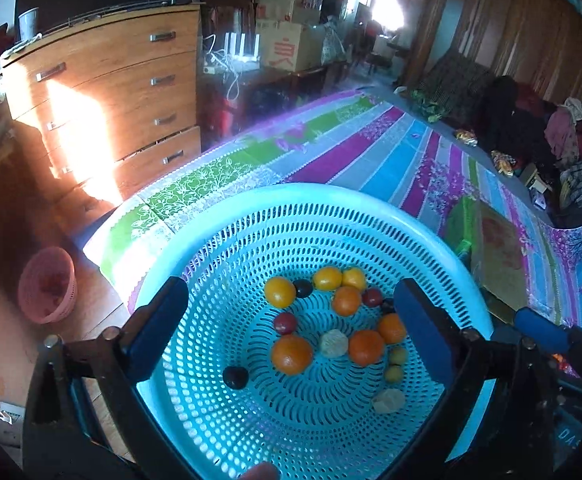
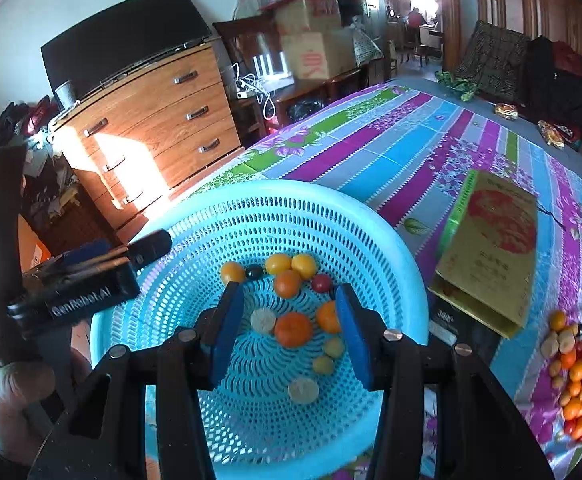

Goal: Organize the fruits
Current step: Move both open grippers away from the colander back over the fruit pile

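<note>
Claws angle steeply down over the blue basket (image 1: 251, 200) at frame centre: left claw (image 1: 291, 328) spread wide and empty, right claw (image 2: 289, 330) part-open, nothing gripped. Fruits (image 1: 291, 354) sit inside; more fruit (image 2: 579, 376) piles lower right on the bed.

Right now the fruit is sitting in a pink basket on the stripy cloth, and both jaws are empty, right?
Not quite: the basket holding the fruit is blue, not pink, as the right wrist view shows. It does sit on the stripy cloth, and both jaws are empty.

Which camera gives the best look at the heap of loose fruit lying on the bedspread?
The right wrist view: the fruit pile lies in plain sight at its lower right, beside the blue basket. The left wrist view does not show it.
</note>
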A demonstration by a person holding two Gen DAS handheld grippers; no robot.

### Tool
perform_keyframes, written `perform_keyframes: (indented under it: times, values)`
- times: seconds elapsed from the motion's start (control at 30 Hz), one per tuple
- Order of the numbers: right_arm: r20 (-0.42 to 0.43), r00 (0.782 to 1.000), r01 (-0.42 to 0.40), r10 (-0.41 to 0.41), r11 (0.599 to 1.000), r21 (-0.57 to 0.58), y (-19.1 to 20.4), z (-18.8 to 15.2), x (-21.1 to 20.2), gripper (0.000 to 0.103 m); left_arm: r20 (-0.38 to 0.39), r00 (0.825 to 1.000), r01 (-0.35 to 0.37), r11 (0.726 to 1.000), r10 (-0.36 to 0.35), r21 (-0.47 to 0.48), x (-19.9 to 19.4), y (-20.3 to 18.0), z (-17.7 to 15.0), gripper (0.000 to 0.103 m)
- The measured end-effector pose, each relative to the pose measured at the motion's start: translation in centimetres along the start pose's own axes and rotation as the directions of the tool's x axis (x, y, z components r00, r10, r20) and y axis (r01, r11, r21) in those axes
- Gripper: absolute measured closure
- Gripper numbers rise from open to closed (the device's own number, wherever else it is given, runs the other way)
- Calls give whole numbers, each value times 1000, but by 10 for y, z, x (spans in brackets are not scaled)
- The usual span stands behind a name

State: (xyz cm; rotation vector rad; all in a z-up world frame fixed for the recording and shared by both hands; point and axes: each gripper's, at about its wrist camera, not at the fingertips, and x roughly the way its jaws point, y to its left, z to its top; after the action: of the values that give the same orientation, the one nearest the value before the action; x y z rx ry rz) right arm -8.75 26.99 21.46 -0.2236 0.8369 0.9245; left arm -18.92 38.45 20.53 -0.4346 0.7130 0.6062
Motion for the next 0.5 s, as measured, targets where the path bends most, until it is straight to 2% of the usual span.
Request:
perform_keyframes:
  times: [0.13, 0.17, 0.27, 0.3, 0.4, 0.5]
  values:
    - [36, 999, 0, 0, 1000, -3, 1, -14, -26, 50, 57, 998, -7, 1000, 6, 23, -21, -8, -7, 0]
    - [46, 999, 2, -2, 1000, -6, 1, -19, -34, 46, 63, 998, -16, 999, 14, 34, -23, -11, -8, 0]
    - [81, 997, 19, -18, 1000, -6, -1, -31, -55, 22, 64, 997, -33, 999, 30, 42, -27, -19, -13, 0]
    - [95, 995, 25, -24, 1000, -6, -2, -36, -62, 20, 65, 998, -28, 998, 25, 48, -29, -23, -16, 0]
    - [124, 991, 51, -50, 999, -8, -6, -49, -81, 20, 80, 997, -19, 998, 15, 55, -37, -31, -22, 0]
    - [138, 988, 73, -72, 997, 0, -13, -61, -98, 20, 131, 991, -39, 996, 28, 85, -53, -43, -28, 0]
